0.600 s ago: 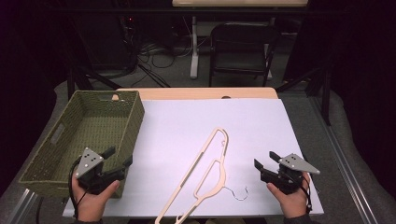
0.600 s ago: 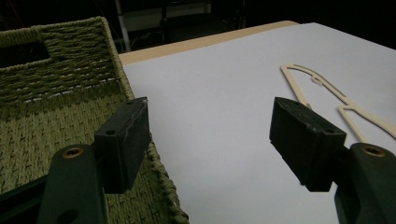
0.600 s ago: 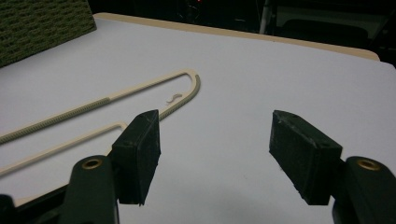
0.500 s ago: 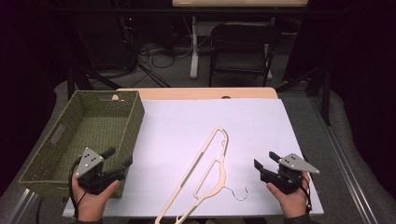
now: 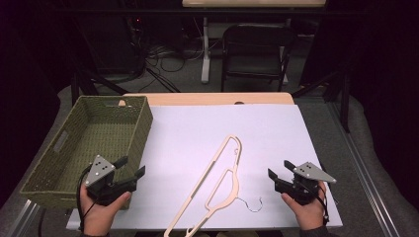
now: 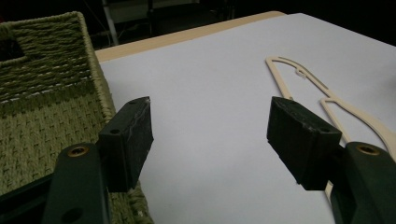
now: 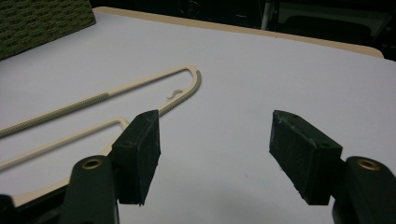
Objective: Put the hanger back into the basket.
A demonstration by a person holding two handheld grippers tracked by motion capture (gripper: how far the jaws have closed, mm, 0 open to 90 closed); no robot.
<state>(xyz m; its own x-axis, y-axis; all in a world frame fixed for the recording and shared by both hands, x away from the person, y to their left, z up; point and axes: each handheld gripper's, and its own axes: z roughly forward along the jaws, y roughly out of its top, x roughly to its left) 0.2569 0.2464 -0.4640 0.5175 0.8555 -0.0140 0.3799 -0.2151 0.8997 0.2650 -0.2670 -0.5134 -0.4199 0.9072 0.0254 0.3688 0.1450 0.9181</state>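
Hanger [image 5: 217,185] is looking light, thin and rigid, a flat cream plastic frame lying flush on the white sheet [image 5: 197,133], so it is likely sliding away when nudged and sitting too low for pads to get under easily; judging the best hold to be across one of the narrow arms or the inner bar, pinched edge to edge, maybe after tipping it at the sheet's near edge; the small wire hook [image 5: 251,203] is looking springy and a poor grip spot. Hanger is lying diagonally in the near middle of the table, rounded end pointing far and right, long end reaching the near edge, ribbed non-slip strip running along one arm, metal hook curling out on its right side. Left gripper [image 5: 132,168] is hovering near left, just beside the woven green basket [image 5: 59,143], jaws standing wide apart with nothing between them. Right gripper [image 5: 280,169] is hovering near right of the hanger, jaws also spread and holding nothing
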